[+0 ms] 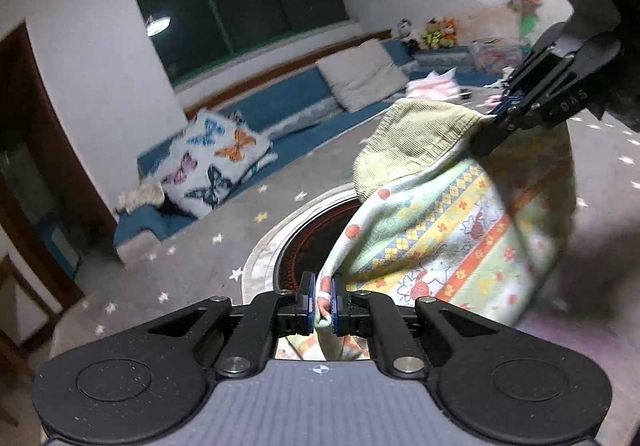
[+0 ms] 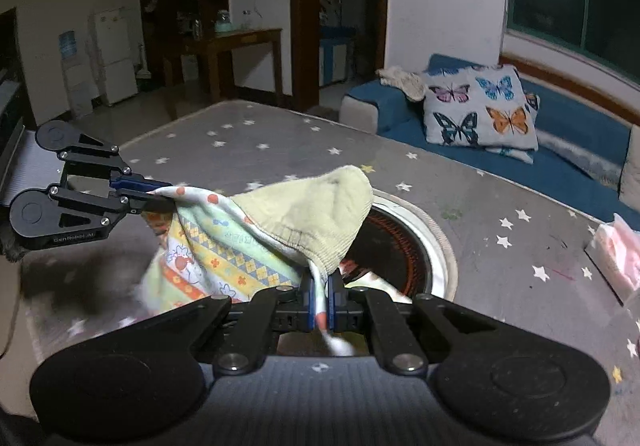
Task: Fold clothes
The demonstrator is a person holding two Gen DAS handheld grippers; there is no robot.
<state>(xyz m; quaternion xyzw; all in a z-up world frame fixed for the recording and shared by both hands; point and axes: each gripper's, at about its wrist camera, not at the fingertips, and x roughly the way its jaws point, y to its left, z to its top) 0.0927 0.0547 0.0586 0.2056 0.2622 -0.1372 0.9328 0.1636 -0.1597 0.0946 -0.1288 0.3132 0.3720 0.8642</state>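
A small patterned garment (image 1: pixel 448 230) with a pale green ribbed band hangs in the air between my two grippers, above the grey star-print table cover (image 1: pixel 192 262). My left gripper (image 1: pixel 322 302) is shut on one edge of it. My right gripper (image 2: pixel 319 300) is shut on another edge; it also shows in the left wrist view (image 1: pixel 502 114) at the upper right. The left gripper shows in the right wrist view (image 2: pixel 154 194), at the left, pinching the cloth. The garment (image 2: pixel 248 242) sags between them, band folded over the top.
A round dark heater opening with a white rim (image 2: pixel 404 246) sits in the table under the garment. A pink folded cloth (image 2: pixel 618 254) lies at the table's right edge. A blue couch with a butterfly pillow (image 2: pixel 480 106) stands behind. A wooden table (image 2: pixel 232 50) stands far back.
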